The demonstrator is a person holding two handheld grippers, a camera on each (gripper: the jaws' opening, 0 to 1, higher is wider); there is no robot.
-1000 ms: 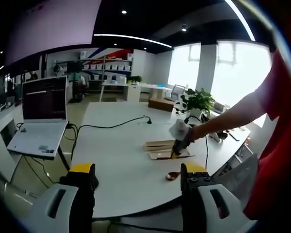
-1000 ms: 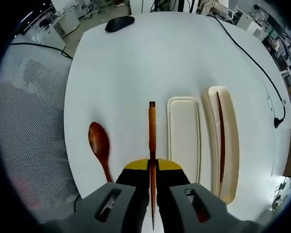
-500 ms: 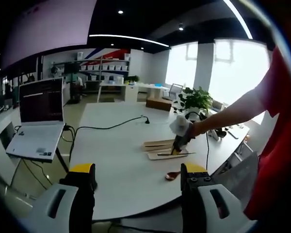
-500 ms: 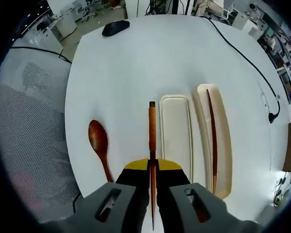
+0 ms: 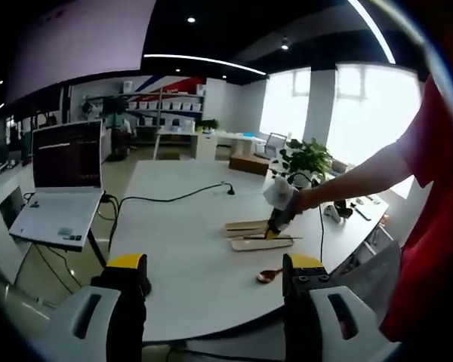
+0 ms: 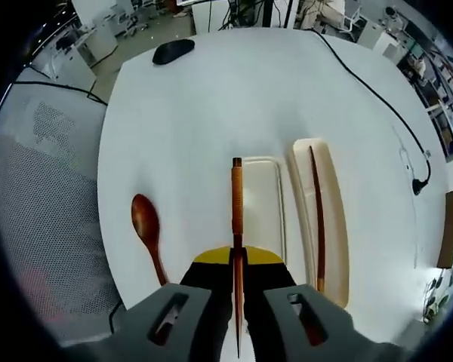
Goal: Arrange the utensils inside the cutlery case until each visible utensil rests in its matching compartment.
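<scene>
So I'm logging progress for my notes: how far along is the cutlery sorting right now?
Partly done. One dark chopstick already lies in the beige half of the case. In hand: the right gripper is shut on a second chopstick, held over the edge of the white tray half. Left: the wooden spoon lies on the table outside the case. The left gripper is open, away from it.

White table (image 6: 211,105): we find broad bare surface ahead of the case tray (image 6: 326,219) and lid (image 6: 264,215). Obstacles: 1 wooden spoon (image 6: 145,226) left of the lid, 1 black mouse (image 6: 172,50) at the far edge, 1 black cable (image 6: 377,90) along the right.
</scene>
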